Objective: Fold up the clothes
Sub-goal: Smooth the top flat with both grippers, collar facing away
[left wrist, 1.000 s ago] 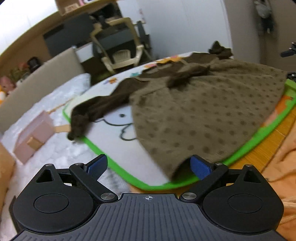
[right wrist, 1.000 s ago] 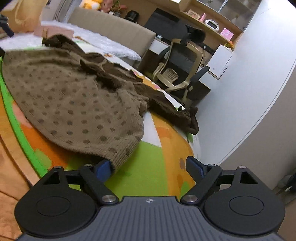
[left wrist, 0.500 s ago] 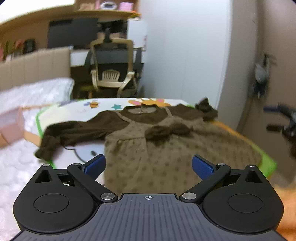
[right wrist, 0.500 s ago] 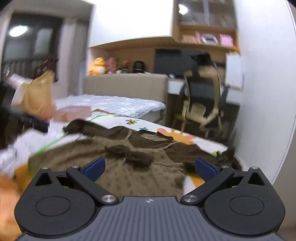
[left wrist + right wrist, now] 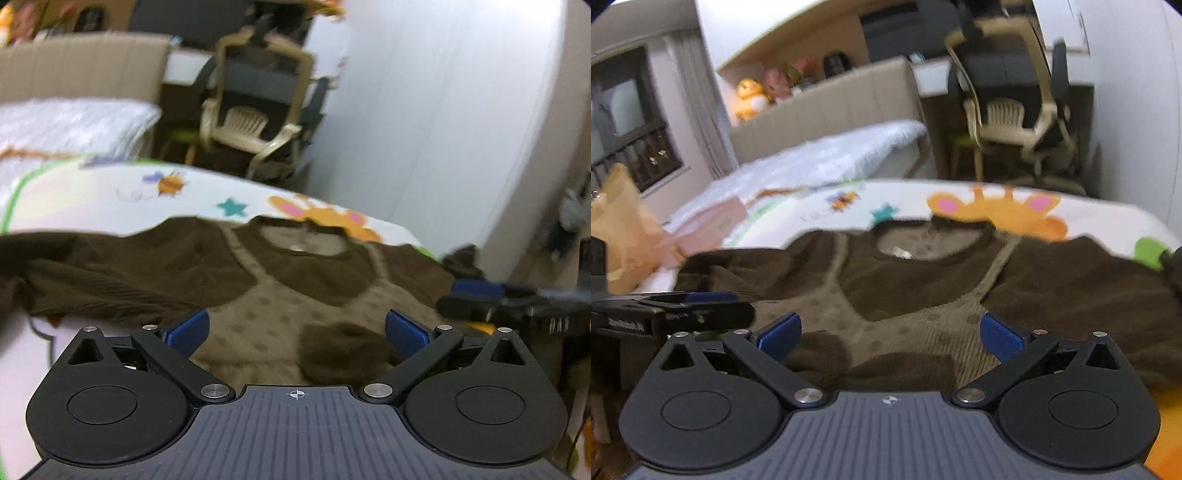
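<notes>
Here the brown dress [image 5: 295, 288] lies spread flat on a play mat [image 5: 110, 192] printed with cartoon animals, neckline away from both cameras. Its tan dotted pinafore front sits in the middle, the darker brown sleeves stretch out to either side, and a dark bow [image 5: 343, 354] rests on the chest.

The left gripper [image 5: 295, 330] hangs over the dress with its blue pads spread wide; the dotted front and the bow show in the gap, below the pads, and nothing is pinched. The right gripper [image 5: 889, 332] is the same: jaws at full spread above the chest and bow, no cloth between the pads. In each wrist view the other gripper reaches in from the edge of the frame, at about chest level of the dress.

Both views are motion-blurred. The hem is hidden under the gripper bodies, the left sleeve end smears into a dark patch at the frame edge in the left view, and the right cuff is cut off at the border of the right view. Beyond the mat stand a bed [image 5: 827, 162] and a beige chair [image 5: 255, 122].
</notes>
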`<state>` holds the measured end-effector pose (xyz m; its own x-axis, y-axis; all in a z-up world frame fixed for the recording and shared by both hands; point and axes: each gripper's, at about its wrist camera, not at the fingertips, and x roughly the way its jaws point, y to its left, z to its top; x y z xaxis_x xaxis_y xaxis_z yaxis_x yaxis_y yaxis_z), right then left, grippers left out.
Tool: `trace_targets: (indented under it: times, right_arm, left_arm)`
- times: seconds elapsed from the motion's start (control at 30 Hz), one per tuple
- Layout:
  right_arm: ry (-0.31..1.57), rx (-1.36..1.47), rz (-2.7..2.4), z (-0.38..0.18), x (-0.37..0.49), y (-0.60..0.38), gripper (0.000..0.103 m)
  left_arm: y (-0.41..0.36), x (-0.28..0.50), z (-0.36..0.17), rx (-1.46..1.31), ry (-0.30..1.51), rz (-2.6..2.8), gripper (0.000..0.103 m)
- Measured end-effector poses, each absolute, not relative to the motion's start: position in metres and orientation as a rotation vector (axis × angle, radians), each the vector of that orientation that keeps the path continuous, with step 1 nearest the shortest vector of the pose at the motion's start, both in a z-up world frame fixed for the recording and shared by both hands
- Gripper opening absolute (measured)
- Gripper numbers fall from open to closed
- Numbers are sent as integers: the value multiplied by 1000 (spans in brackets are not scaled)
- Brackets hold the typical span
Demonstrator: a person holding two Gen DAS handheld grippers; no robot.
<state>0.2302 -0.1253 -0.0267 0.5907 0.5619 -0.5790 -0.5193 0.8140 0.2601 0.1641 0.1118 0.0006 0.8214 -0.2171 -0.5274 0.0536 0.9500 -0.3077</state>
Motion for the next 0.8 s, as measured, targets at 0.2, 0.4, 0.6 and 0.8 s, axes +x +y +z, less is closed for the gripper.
trace_targets:
  times: [0.2,0.4,0.6,0.8]
  right_arm:
    - [715,160,548,-51,251,-151,103]
    - [725,48,531,-51,246,-137,103]
    - [734,3,538,-50,248,-134,103]
    - [724,-8,530,-50,247,-131,103]
  left_arm:
    - [153,189,-27,-322,656,-41,103]
    - [180,174,-39,-398,611,-23,103]
    - [180,175,-38,-395,617,-16,103]
    - [177,176,-38,-382,609,-17,103]
